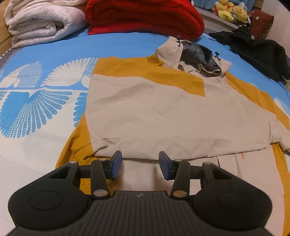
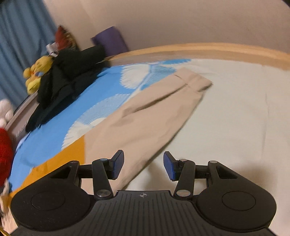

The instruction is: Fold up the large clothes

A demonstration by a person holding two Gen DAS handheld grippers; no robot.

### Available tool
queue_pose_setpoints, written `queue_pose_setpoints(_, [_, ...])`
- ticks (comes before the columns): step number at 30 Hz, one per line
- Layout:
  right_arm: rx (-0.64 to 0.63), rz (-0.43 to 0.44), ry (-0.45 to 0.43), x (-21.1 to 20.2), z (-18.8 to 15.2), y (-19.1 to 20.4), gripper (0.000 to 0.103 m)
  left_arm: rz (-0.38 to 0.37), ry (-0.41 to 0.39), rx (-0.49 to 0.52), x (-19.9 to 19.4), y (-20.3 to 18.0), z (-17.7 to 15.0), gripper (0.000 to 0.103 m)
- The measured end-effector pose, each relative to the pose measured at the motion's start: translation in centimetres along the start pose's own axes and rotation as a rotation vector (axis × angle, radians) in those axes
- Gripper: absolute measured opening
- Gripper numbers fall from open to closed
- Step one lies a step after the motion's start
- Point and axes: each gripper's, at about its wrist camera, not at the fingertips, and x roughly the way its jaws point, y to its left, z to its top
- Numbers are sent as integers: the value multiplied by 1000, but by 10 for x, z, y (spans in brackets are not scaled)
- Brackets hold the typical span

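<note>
Jacket: a beige and mustard hooded jacket (image 1: pixel 163 112) is lying spread flat on the bed, hood toward the far end, its near hem sitting just ahead of the left gripper
Sleeve: one beige sleeve (image 2: pixel 145 118) is stretching out straight across the bedsheet, cuff pointing toward the wooden bed edge (image 2: pixel 217 49)
Left gripper: the left gripper (image 1: pixel 140 167) is hanging over the jacket's lower edge with its jaws standing apart and nothing between the blue pads
Right gripper: the right gripper (image 2: pixel 144 167) is hovering above the near part of the sleeve, jaws apart, pads gripping nothing
Bedsheet: a blue and white patterned sheet (image 1: pixel 36 109) is covering the bed under the jacket
Surroundings: a red blanket (image 1: pixel 145 16), a white blanket (image 1: pixel 39 20), a black garment (image 1: pixel 253 49) and yellow plush toys (image 1: pixel 230 10) are sitting at the far end
</note>
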Motion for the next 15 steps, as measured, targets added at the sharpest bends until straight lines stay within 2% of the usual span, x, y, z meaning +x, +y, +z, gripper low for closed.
queue_pose_setpoints(5, [115,73,51,27,5,-29,49,-3,3,16,3,-5,-2,49])
queue_pose_setpoints(8, [165,86,76,44,4,-36,42,-1,4,19,5,-6,-1,49])
queue_pose_setpoints(12, [233,89,32,58,15,-39,40,4,5,22,7,-4,-1,49])
queue_pose_setpoints(15, [274,47,-15,75,31,-44,34,8,9,24,8,-1,-1,49])
